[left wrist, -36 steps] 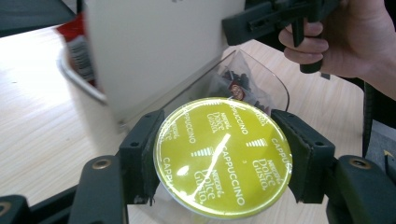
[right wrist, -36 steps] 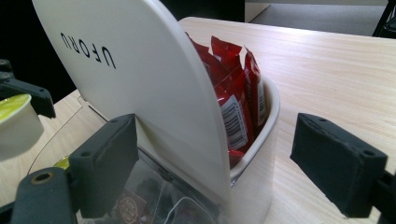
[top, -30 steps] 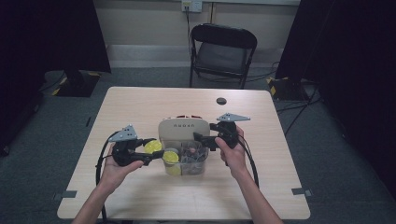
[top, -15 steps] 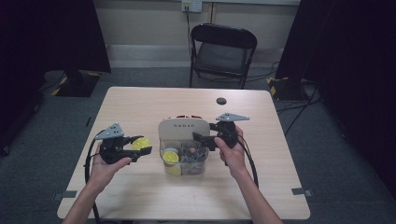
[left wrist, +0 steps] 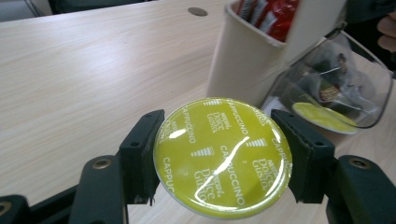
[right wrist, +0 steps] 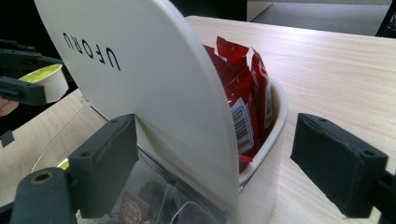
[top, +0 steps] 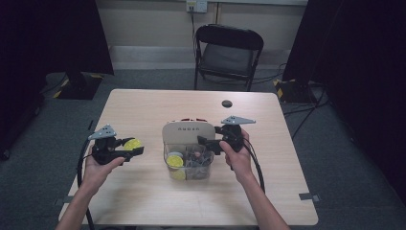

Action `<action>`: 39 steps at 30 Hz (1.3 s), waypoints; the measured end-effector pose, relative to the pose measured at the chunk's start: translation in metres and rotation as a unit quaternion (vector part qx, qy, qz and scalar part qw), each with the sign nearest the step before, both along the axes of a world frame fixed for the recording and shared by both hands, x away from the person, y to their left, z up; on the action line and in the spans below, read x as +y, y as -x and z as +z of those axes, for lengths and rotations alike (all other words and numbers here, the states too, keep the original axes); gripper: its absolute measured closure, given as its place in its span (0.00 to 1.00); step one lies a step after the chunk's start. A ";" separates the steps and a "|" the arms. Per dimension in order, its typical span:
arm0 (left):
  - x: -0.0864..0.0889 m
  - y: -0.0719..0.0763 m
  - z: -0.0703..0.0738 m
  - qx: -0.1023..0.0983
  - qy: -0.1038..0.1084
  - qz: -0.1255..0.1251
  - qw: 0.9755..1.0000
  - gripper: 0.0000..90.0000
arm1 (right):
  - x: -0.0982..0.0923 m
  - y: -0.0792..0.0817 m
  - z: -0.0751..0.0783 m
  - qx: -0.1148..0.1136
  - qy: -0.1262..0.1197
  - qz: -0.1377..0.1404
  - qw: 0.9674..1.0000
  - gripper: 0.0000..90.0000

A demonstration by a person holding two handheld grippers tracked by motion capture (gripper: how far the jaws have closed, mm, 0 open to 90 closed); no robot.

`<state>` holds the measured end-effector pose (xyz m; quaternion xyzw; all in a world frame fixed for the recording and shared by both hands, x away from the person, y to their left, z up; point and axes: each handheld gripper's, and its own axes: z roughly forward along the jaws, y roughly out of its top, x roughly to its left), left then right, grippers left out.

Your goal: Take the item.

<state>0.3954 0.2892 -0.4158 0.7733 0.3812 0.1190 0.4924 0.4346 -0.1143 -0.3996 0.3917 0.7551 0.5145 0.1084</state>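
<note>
Light wooden table [top: 143, 103] sits square in the middle of a grey carpeted floor [top: 43, 158], its top pale and evenly lit. Behind it, a black folding chair [top: 227, 55] stands pushed back near the far wall [top: 143, 21], which is a plain cream with a pale skirting strip along the bottom. A wall socket [top: 196, 5] sits up top with a cable dropping from it. Dark curtains [top: 48, 36] hang on both sides, black and heavy. Yellow-and-black tape marks the stand bases at either side, and cables trail across the carpet on the right [top: 306, 112]
</note>
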 end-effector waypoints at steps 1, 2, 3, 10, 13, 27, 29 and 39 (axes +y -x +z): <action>0.002 -0.001 -0.001 0.002 -0.002 0.003 1.000 0.42 | 0.000 0.000 0.000 0.000 0.000 0.000 1.000 0.15; 0.003 -0.002 -0.002 0.003 -0.003 0.005 1.000 0.42 | 0.000 0.000 0.000 0.000 0.000 -0.001 1.000 0.16; 0.004 -0.003 -0.003 0.004 -0.006 0.007 1.000 0.42 | 0.000 0.000 0.000 -0.001 0.002 -0.001 1.000 0.16; 0.009 -0.011 -0.006 0.003 -0.028 0.014 0.999 0.42 | 0.000 0.001 0.001 -0.001 0.004 -0.002 1.000 0.16; 0.012 -0.015 -0.008 0.006 -0.032 0.024 0.999 0.42 | 0.000 0.001 0.001 0.000 0.003 -0.003 1.000 0.16; 0.016 -0.035 -0.034 0.027 -0.059 0.042 0.997 0.42 | 0.000 0.002 0.001 -0.002 0.005 -0.005 1.000 0.16; 0.017 -0.038 -0.039 0.033 -0.058 0.044 0.997 0.42 | -0.001 0.002 0.001 -0.003 0.005 -0.006 1.000 0.16; 0.019 -0.050 -0.058 0.062 -0.080 0.046 0.994 0.42 | -0.002 0.001 0.001 0.000 0.004 -0.004 1.000 0.16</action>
